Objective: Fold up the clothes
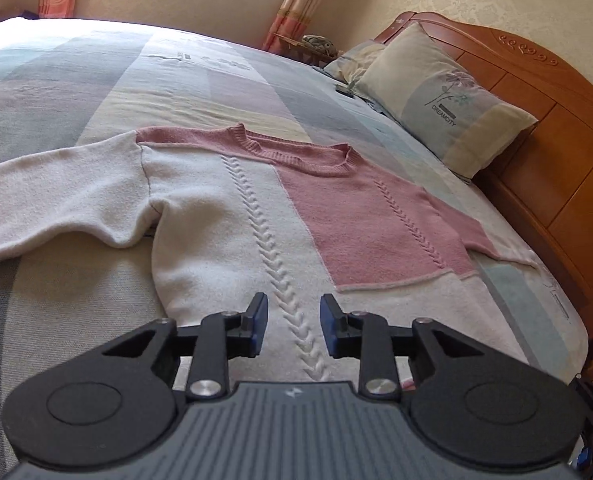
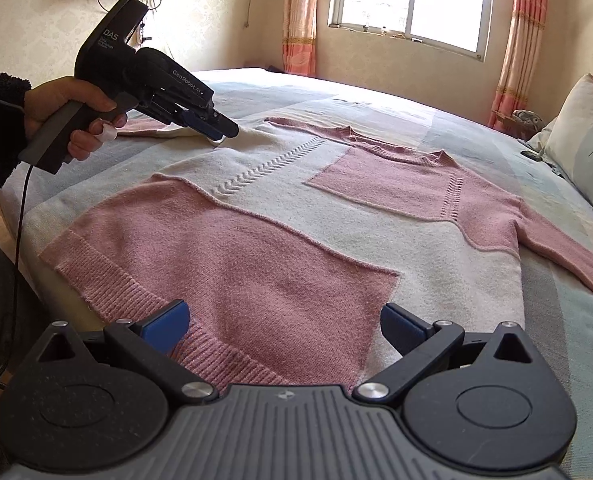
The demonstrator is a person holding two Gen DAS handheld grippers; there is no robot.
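On the bed (image 1: 76, 80), a pink-and-cream sweater (image 1: 256, 200) lies flat, face up, sleeves out. Left tongs (image 1: 292, 326) stand parted and empty in the wrist view, low over the cream side near one sleeve. Right tongs (image 2: 284, 330) gape wide above the ribbed hem, grasping nothing. Risk: the soft knit may bunch or drag under a shallow pinch, skewing the fold; uneven lifts would twist the body.

We are seeing daylight entering through the window (image 2: 410, 4), overexposing its panes; fisheye distortion is bending frame edges, dark vignetting is clipping corners; focus is holding sharp.
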